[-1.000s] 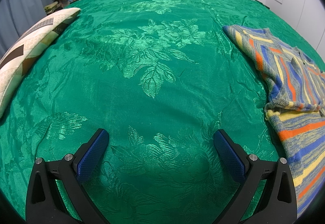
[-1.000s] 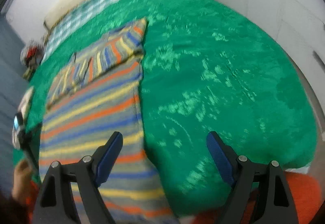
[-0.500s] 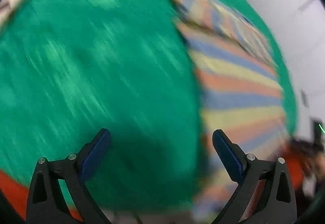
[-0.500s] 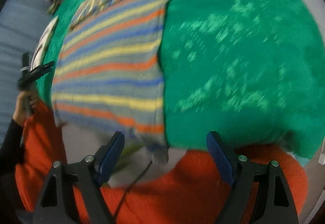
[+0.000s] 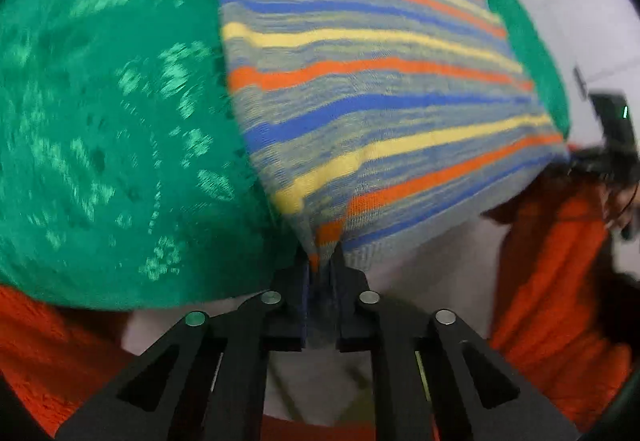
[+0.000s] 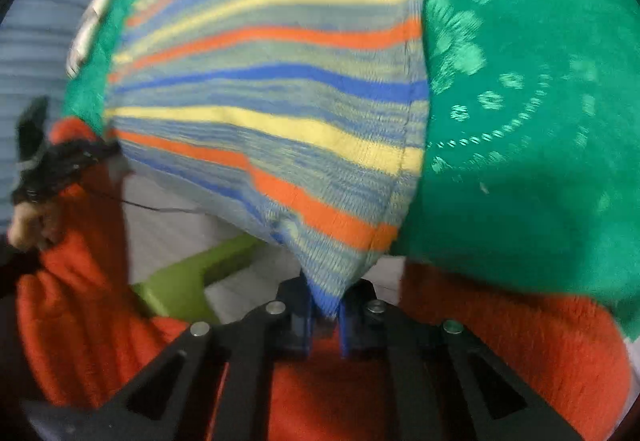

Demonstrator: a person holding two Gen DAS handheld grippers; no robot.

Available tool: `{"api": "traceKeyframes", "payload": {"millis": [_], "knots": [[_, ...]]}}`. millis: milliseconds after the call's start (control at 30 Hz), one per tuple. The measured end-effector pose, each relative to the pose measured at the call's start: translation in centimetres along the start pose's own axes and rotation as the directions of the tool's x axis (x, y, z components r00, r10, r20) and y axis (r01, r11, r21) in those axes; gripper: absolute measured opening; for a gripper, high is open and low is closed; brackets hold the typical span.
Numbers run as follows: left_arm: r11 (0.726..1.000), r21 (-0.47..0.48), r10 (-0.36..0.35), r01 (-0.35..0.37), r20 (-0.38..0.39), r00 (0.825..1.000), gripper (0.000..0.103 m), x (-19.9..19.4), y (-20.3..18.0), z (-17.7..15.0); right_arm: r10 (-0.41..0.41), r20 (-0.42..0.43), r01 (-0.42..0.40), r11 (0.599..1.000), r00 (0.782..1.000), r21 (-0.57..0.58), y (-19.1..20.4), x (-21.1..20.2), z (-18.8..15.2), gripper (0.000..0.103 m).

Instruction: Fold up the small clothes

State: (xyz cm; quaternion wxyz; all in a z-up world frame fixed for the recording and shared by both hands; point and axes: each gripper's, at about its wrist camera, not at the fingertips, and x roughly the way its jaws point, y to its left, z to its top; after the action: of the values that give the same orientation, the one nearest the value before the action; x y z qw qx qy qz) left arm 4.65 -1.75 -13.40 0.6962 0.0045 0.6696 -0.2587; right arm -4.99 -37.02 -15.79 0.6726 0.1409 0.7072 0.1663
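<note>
Both my left hand-held gripper (image 5: 320, 273) and right hand-held gripper (image 6: 325, 301), wide open a second ago, are now pinching the striped sweater (image 5: 360, 81)'s near hem corners; motion is blurring the green bedspread (image 5: 100, 121).

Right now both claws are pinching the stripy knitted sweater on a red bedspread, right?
Almost. Both wrist views show the left claw and the right claw pinching the striped knitted sweater, but the patterned bedspread is green, not red.

Left tool (image 5: 320, 273) pinches striped sweater (image 5: 360, 81) corner over green bedspread (image 5: 100, 121).
</note>
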Motion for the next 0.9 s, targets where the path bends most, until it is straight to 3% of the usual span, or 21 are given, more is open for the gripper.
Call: {"api": "traceKeyframes", "payload": {"millis": [100, 233, 367, 467, 567, 633, 667, 700, 767, 800, 900], "knots": [[0.987, -0.068, -0.144, 0.145, 0.015, 0.989, 0.005, -1.5, 1.2, 0.2, 0.067, 0.028, -0.067, 0.998, 0.997, 0.011, 0.3, -1.5, -0.2, 0.008], [0.938, -0.104, -0.322, 0.331, 0.098, 0.942, 0.005, -5.4, 2.3, 2.2, 0.176, 0.09, -0.177, 0.984, 0.98, 0.007, 0.8, -5.1, 1.3, 0.008], [0.9, -0.113, -0.389, 0.421, 0.227, 0.893, 0.005, -9.1, 4.3, 9.6, 0.245, 0.243, -0.268, 0.962, 0.939, 0.062, -1.5, -8.8, 7.0, 0.008], [0.921, -0.098, -0.336, 0.378, 0.294, 0.895, 0.005, -9.8, 6.2, 17.6, 0.237, 0.35, -0.289, 0.952, 0.906, 0.104, -4.3, -10.8, 14.1, 0.008], [0.91, -0.132, -0.33, 0.392, 0.339, 0.881, 0.009, -8.0, 8.6, 26.0, 0.218, 0.432, -0.302, 0.944, 0.875, 0.135, -7.0, -11.8, 21.7, 0.008], [0.918, -0.226, -0.238, 0.326, 0.345, 0.908, 0.03, -6.3, 10.9, 29.7, 0.192, 0.507, -0.307, 0.939, 0.841, 0.153, -9.2, -11.8, 26.9, 0.01], [0.909, -0.309, -0.167, 0.28, 0.346, 0.923, 0.047, -5.5, 12.8, 31.0, 0.153, 0.535, -0.295, 0.937, 0.831, 0.19, -10.1, -11.6, 28.4, 0.02], [0.89, -0.367, -0.134, 0.271, 0.358, 0.924, 0.048, -5.2, 14.3, 31.5, 0.078, 0.57, -0.265, 0.93, 0.818, 0.253, -11.2, -11.3, 29.8, 0.044], [0.854, -0.42, -0.133, 0.306, 0.392, 0.91, 0.048, -5.5, 16.2, 31.0, 0.025, 0.602, -0.25, 0.923, 0.798, 0.292, -12.0, -11.4, 30.2, 0.048], [0.857, -0.411, -0.134, 0.312, 0.407, 0.904, 0.049, -5.9, 16.4, 30.4, 0.013, 0.616, -0.242, 0.926, 0.788, 0.291, -12.1, -11.5, 30.0, 0.048], [0.929, -0.297, -0.076, 0.22, 0.43, 0.899, 0.05, -7.2, 14.3, 28.1, -0.022, 0.646, -0.154, 0.964, 0.763, 0.215, -10.9, -13.2, 28.1, 0.048]]}}
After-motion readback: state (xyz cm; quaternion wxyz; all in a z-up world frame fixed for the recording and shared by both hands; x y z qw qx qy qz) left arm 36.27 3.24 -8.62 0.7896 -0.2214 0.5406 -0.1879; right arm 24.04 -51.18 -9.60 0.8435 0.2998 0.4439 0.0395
